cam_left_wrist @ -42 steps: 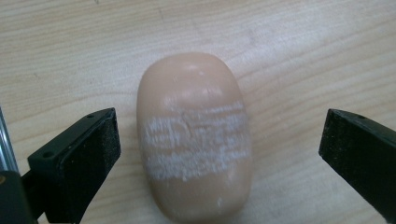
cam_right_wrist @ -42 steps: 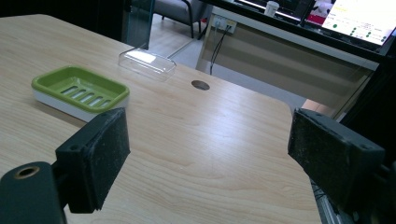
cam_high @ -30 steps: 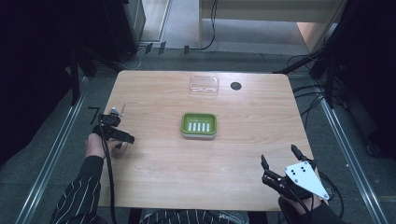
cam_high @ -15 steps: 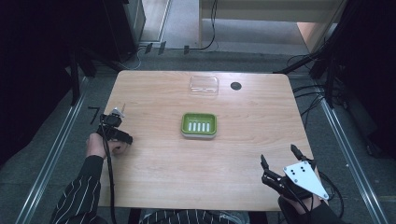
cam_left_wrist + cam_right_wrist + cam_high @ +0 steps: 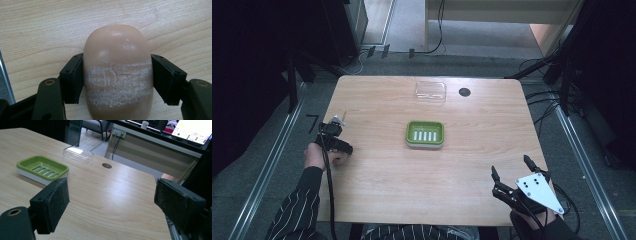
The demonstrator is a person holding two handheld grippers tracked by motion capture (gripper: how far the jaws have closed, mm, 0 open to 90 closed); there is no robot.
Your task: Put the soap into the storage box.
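A tan oval bar of soap point(image 5: 117, 47), scuffed white across its middle, lies on the wooden table. My left gripper point(image 5: 117, 77) has just been closing and now presses a black pad on each side of the bar. In the high view the left gripper point(image 5: 336, 141) sits at the table's left edge, pointing down. A green soap dish point(image 5: 425, 134) with a slotted bottom stands empty at the table's middle. My right gripper point(image 5: 510, 166) hovers at the front right corner, jaws wide apart and empty; in its own view the right gripper point(image 5: 112, 202) faces the dish point(image 5: 42, 167).
A clear plastic lid point(image 5: 430, 92) lies at the table's far edge, with a round cable hole point(image 5: 464, 92) to its right. Metal rails run along both sides of the table. A desk with cables stands beyond the far edge.
The left gripper's jaws have drawn together at the table's left edge. Both hands stay where they were, and the right gripper is as open as before.
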